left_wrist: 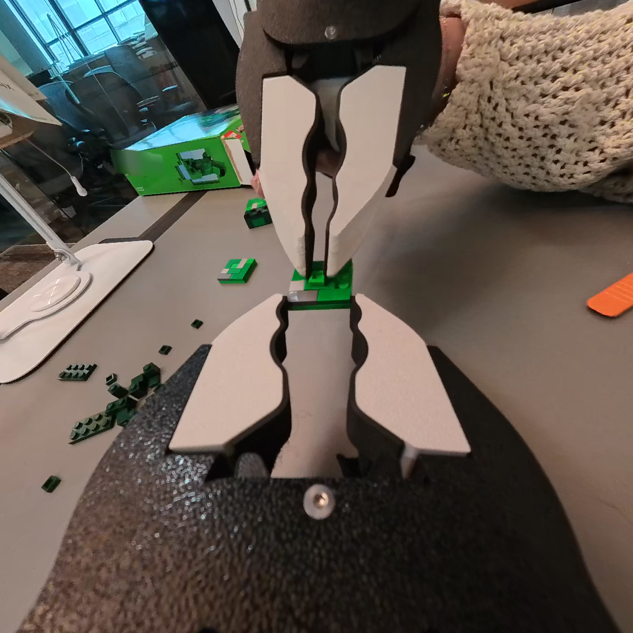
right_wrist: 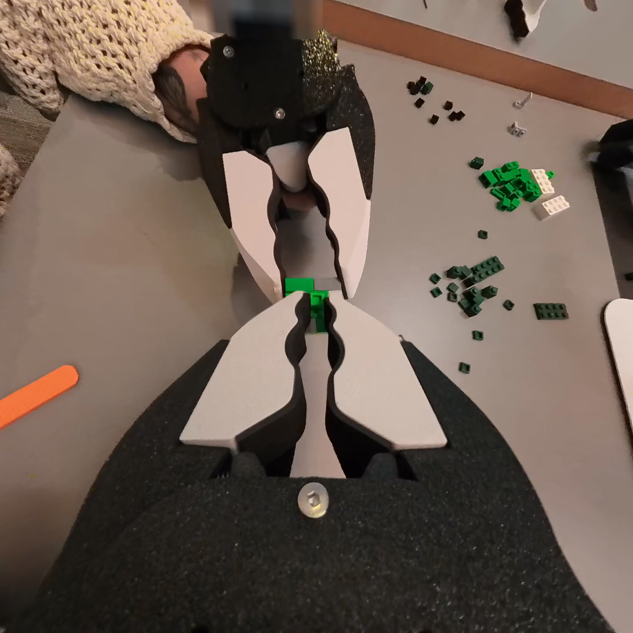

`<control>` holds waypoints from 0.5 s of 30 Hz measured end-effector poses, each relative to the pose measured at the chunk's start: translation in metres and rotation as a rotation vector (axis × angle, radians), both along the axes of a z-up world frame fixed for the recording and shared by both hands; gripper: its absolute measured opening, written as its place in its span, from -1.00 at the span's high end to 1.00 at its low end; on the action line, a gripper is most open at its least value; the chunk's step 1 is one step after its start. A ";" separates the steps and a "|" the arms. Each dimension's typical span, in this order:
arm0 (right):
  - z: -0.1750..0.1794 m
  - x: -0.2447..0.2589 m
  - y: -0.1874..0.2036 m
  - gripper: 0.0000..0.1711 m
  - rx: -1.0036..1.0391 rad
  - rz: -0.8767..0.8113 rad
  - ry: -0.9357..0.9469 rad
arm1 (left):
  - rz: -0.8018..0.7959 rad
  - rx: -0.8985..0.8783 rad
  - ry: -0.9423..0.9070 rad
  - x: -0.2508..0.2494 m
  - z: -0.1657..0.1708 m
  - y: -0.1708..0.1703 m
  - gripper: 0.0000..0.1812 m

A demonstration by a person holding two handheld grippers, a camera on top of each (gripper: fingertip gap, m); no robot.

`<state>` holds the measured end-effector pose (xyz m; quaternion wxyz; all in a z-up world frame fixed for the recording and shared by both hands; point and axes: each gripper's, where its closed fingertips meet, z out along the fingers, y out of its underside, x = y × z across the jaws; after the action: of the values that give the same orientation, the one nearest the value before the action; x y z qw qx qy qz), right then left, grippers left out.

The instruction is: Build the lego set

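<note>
A square green plate assembly (left_wrist: 335, 294) with green and grey tiles lies on the grey table (left_wrist: 445, 274). My left gripper (left_wrist: 318, 301) is closed on its two sides. My right gripper (left_wrist: 318, 270) comes from the far side, tips down. It is shut on a small bright green brick (left_wrist: 317, 278) that touches the top of the assembly. In the right wrist view my right gripper (right_wrist: 315, 299) holds the small green brick (right_wrist: 317, 303). The left gripper (right_wrist: 313, 287) faces it, with the assembly (right_wrist: 298, 284) between its tips.
Two other small green builds (left_wrist: 238, 270) (left_wrist: 258, 212) sit behind left. A green box (left_wrist: 181, 161) and a white lamp base (left_wrist: 68, 274) stand at left. Loose dark green pieces (right_wrist: 472, 284), bright green pieces (right_wrist: 510, 185) and white bricks (right_wrist: 551, 205) lie nearby. An orange separator tool (right_wrist: 34, 394) lies apart. Less than 4 cm separates the two grippers' tips.
</note>
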<state>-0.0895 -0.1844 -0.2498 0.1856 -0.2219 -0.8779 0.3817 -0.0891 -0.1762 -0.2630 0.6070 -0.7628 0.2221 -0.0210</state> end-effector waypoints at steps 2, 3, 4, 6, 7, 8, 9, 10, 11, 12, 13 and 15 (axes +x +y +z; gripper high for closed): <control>0.001 0.001 0.002 0.92 0.027 0.001 0.017 | 0.000 -0.001 0.000 0.000 0.000 0.000 0.62; 0.001 0.002 0.003 0.92 0.044 -0.001 0.016 | 0.000 -0.002 0.001 0.000 0.000 0.000 0.62; 0.001 0.004 0.004 0.92 0.061 -0.003 0.003 | 0.000 -0.003 0.002 0.000 0.000 0.000 0.62; 0.000 0.007 0.009 0.92 0.123 -0.024 -0.019 | 0.000 -0.005 0.003 0.000 -0.001 0.000 0.62; 0.000 0.009 0.012 0.92 0.166 -0.031 -0.030 | 0.000 -0.006 0.002 0.000 -0.001 0.000 0.62; -0.001 0.011 0.014 0.92 0.208 -0.033 -0.038 | 0.000 -0.007 0.002 0.000 -0.001 0.000 0.62; 0.000 0.011 0.014 0.92 0.245 -0.034 -0.041 | 0.000 -0.008 0.001 0.000 -0.001 0.000 0.62; 0.000 0.012 0.013 0.92 0.276 -0.030 -0.051 | 0.000 -0.009 0.002 0.000 -0.001 0.000 0.62; -0.001 0.013 0.012 0.92 0.307 -0.020 -0.070 | 0.000 -0.010 0.003 0.000 -0.001 0.000 0.62; -0.002 0.014 0.011 0.92 0.343 -0.015 -0.087 | -0.001 -0.012 0.005 0.000 -0.002 0.000 0.62; -0.002 0.015 0.010 0.92 0.381 -0.012 -0.104 | -0.001 -0.014 0.008 0.001 -0.002 0.000 0.62; -0.002 0.015 0.009 0.92 0.440 -0.002 -0.138 | -0.002 -0.017 0.017 0.001 -0.003 0.000 0.62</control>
<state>-0.0741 -0.1756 -0.2522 0.1695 -0.2023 -0.9504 0.1648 -0.0880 -0.1761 -0.2659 0.5984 -0.7679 0.2277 -0.0172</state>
